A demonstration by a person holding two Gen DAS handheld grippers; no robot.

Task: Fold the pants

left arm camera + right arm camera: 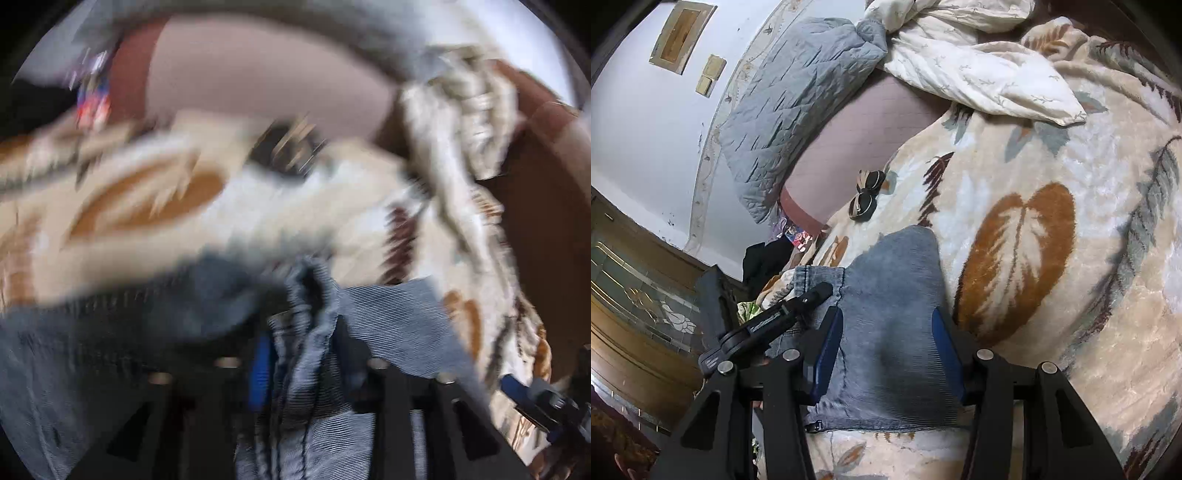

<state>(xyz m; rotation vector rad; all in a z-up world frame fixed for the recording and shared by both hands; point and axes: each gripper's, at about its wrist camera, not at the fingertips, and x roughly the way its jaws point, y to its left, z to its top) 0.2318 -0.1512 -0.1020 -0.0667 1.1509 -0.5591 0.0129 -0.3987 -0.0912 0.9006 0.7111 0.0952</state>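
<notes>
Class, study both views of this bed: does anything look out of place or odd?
Yes: a pair of sunglasses lies loose on the leaf-patterned blanket, just beyond the grey pants being folded. Nothing looks spilled or damaged.

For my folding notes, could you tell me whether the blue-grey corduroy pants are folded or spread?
Folded, not spread: the blue-grey corduroy pants lie doubled, a layer's edge showing underneath.

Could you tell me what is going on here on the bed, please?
A person is folding a pair of grey-blue corduroy pants on a leaf-patterned blanket spread over a bed. The right tongs straddle the folded fabric, which fills the gap between their blue pads. The left tongs have a bunched part of the pants between their fingers; that view is blurred, so a firm grip cannot be confirmed. The fold is not yet finished.
</notes>
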